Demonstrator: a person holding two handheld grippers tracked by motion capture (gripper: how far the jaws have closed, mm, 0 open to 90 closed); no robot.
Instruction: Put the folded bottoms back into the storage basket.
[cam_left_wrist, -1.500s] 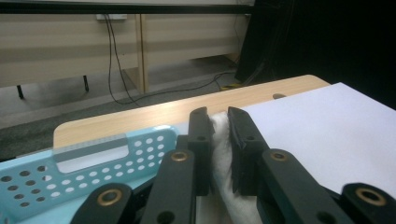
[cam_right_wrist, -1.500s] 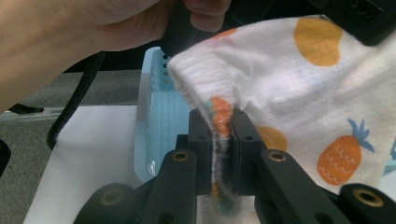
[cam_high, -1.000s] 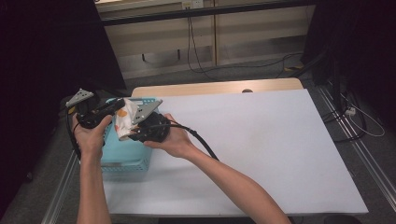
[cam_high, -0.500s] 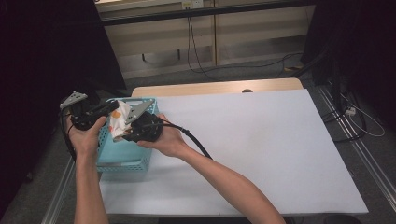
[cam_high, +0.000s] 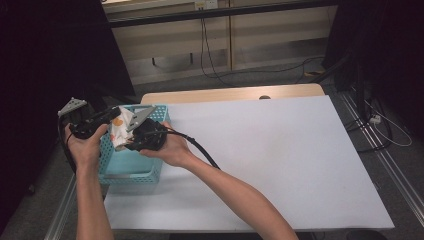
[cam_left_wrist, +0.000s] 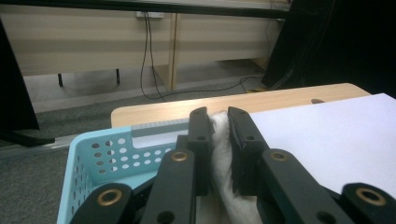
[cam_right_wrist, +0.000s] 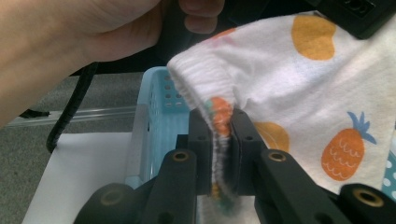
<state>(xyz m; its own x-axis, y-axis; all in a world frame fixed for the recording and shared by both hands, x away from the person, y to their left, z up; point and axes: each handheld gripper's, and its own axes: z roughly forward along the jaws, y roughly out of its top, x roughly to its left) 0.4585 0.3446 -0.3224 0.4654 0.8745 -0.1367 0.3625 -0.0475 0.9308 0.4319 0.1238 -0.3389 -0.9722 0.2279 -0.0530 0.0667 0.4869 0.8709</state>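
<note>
Both hand-held grippers pinch a patterned cloth over the blue basket on the white-topped table

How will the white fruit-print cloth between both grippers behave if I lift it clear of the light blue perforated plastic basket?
The white fruit-print cloth looks floppy: it folds and drapes beyond the right gripper. It is probably light, bunching thinly in the left gripper. Its loose edges may snag the light blue perforated plastic basket.
</note>
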